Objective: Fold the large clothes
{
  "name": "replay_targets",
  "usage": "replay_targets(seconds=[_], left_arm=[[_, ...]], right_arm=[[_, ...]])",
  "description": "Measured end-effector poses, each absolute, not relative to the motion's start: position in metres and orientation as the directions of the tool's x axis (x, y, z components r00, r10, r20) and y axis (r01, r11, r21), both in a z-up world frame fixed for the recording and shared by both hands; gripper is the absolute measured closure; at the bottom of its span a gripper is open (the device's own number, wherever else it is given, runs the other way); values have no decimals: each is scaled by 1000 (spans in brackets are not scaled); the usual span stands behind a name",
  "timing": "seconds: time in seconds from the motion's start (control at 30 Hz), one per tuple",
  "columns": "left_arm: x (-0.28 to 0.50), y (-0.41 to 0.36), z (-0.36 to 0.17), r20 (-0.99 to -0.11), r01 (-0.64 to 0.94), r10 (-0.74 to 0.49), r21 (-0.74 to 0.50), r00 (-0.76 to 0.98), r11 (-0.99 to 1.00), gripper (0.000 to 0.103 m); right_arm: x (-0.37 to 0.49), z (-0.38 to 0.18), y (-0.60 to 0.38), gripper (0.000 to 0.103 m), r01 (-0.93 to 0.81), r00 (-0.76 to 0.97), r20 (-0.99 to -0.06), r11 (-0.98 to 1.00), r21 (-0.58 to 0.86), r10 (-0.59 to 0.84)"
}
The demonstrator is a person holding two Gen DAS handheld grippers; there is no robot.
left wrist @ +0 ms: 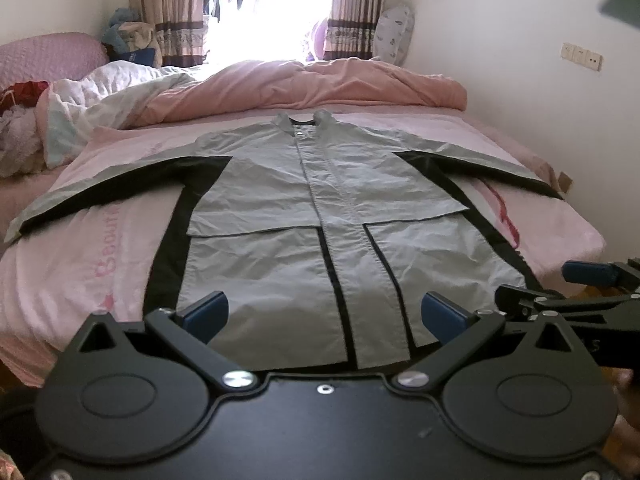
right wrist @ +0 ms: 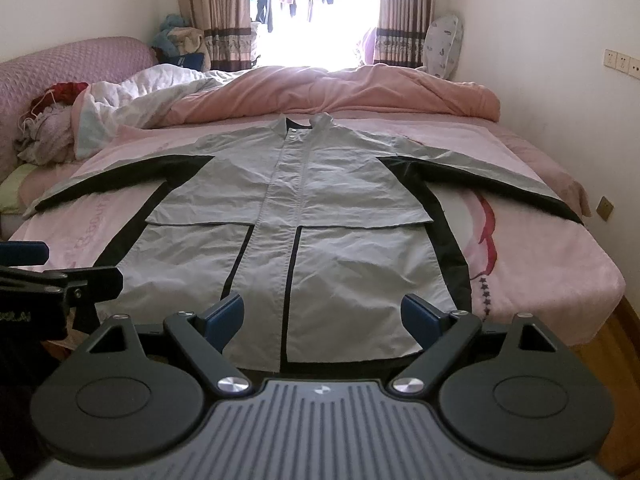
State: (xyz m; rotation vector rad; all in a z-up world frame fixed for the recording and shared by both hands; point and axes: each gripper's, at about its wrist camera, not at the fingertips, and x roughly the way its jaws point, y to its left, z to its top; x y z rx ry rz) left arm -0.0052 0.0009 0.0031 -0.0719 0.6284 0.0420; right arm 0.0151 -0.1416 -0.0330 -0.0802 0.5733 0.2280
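I am holding both claws side by side at the foot of the bed [left wrist: 100,264], above the hem of the coat [left wrist: 288,208], and neither is touching cloth. My left claw [left wrist: 324,312] is standing with its fingers wide apart, gripping nothing; my right claw [right wrist: 322,314] is spread the same way, also empty. In the left view the right claw is showing at the right edge, just beside mine.

The coat is lying face up and flat on the pink sheet, collar [right wrist: 306,124] pointing away from me toward the window [right wrist: 316,8], front closed, hem nearest me. Both sleeves are stretched straight out to the sides: the left sleeve [left wrist: 104,184] is reaching toward the left edge of the bed, the right sleeve [right wrist: 492,176] toward the wall side. I judge it is laid out like this so every seam and edge is reachable and the first fold can be made cleanly.

The quilt [left wrist: 312,84] is bunched up at the far end, beyond the collar and apart from it, which is leaving the near half of the bed free as a folding surface.

I am reading this as the very start: nothing is folded yet. Keeping both claws spread is readying me to pinch an edge, likely a sleeve or hem corner on each side.
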Motion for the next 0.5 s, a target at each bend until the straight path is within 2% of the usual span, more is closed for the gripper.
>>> replay_targets(seconds=[0.27, 0.43, 0.5], left_arm=[[-4, 4, 3, -584, -74, 23, -64, 812, 995, 0], [-2, 8, 1, -592, -63, -23, -124, 806, 990, 0], [-2, 6, 1, -591, -72, 0, -98, 807, 993, 0]], right_arm=[[15, -34, -141, 0, -237, 813, -550, 971, -14, 191], [16, -36, -140, 0, -237, 809, -556, 971, -12, 190], [17, -37, -140, 0, -240, 802, -565, 971, -7, 194]])
